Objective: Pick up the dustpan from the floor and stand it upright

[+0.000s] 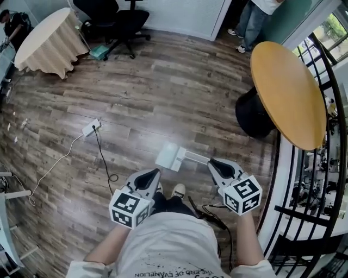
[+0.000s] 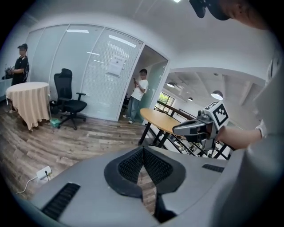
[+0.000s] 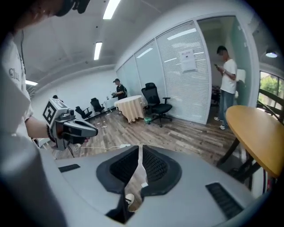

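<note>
Dustpan (image 1: 169, 156) is down on the floor (image 1: 163, 92) just ahead of the person's shoe (image 1: 178, 190), pale pan to the left, handle running right toward the right gripper (image 1: 212, 162). From this steep angle I can't say whether it stands properly upright or leans. Nobody has hold of it. The right gripper's jaws are pinched together on nothing, only planks and the shoe showing through the slit. The left gripper (image 1: 157, 171) is clenched and empty too, just beside the pan. Here's the worry: if it's standing free, nothing props it. Those glossy wood planks look slick, so the base could skate out and drop it flat. A nudge from either gripper tip or that shoe would do the same, they're that close. Watch the black cable (image 1: 102, 155) looping across the boards on the left, up to a white power strip (image 1: 91, 127); a foot catching it would jolt everything. Around us there's a round wooden table (image 1: 285, 92) against a black railing (image 1: 304, 179) on the right, and a cloth-draped table (image 1: 49, 40) and a black office chair (image 1: 117, 16) at the far side. A bystander (image 1: 254, 21) stands by the glass partition.
</note>
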{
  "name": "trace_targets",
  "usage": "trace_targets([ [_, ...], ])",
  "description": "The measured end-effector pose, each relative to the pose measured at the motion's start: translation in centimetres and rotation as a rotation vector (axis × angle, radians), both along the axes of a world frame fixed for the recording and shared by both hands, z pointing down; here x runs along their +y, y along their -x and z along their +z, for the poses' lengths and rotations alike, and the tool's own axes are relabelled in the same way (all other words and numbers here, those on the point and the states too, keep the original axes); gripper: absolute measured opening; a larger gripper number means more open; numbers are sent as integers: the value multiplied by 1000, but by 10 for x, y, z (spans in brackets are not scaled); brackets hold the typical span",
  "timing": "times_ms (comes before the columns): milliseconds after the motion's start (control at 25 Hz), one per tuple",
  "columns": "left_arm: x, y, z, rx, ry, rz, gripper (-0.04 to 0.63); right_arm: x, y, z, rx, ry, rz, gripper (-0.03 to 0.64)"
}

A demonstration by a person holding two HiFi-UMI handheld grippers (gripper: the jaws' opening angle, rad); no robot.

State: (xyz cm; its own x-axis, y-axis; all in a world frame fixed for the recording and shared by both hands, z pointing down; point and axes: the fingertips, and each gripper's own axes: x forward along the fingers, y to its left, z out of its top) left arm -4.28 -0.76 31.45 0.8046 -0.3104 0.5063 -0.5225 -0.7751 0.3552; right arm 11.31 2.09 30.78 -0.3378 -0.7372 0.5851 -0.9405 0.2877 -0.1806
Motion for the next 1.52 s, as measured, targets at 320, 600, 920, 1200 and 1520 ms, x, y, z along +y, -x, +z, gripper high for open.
trace_targets([
  [320,23,-36,-25,33,-28,69,23,28,4,-26,23,-22,93,29],
  [600,24,-40,-33,35,-73,57,23,34,4,-21,94,-40,228,29],
  [920,18,-35,-36,23,-109,44,23,41,4,-22,109,-72,235,29],
  [1200,14,-45,-44,21,-121,51,23,34,-6,-29,111,-72,253,29],
  [1520,9,-50,-50,29,-144,30,23,37,-8,-27,106,-65,250,29],
])
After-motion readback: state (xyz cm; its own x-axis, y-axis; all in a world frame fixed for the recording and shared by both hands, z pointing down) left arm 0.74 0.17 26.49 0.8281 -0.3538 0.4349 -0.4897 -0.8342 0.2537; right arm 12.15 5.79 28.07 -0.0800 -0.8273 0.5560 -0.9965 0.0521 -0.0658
